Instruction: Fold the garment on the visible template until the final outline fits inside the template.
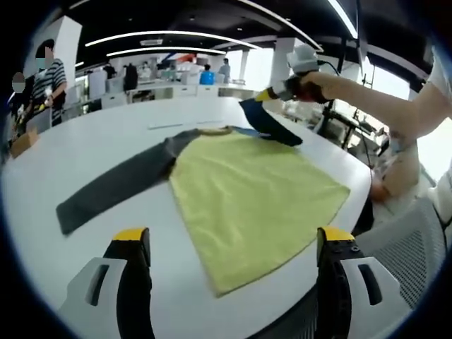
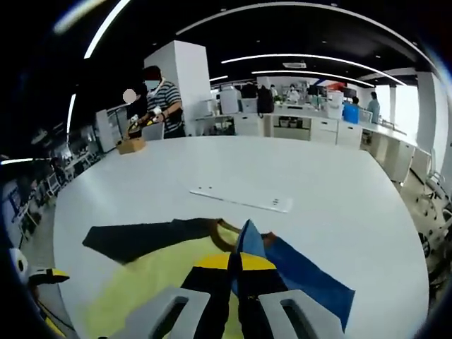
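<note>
Barely started, by the look of it. The garment [image 1: 247, 191], a yellow-bodied shirt with dark sleeves, is laid out flat on the white table [image 1: 106, 141], nearly full size. One dark sleeve [image 1: 116, 185] is stretched straight out from the shirt body, untouched. The other sleeve [image 2: 296, 272] has been pinched by the right gripper [image 2: 240, 265], jaws pressed together on a peak of blue cloth, and it's lifted off the shirt's far shoulder. In the left gripper view that same gripper [image 1: 282, 88] is seen above the collar end, with a person's arm behind it. The left gripper [image 1: 233, 240] is held spread wide, with nothing between the jaws, hovering just off the shirt's hem.

So one sleeve fold is underway; the other sleeve and the body folds are probably left. No template outline can be made out under the shirt.

A thin white strip [image 2: 240, 198] lies beyond the collar, well apart from the shirt. A person [image 2: 161, 99] stands at the table's far edge beside a brown box [image 2: 131, 145]. Nothing's in the way.
</note>
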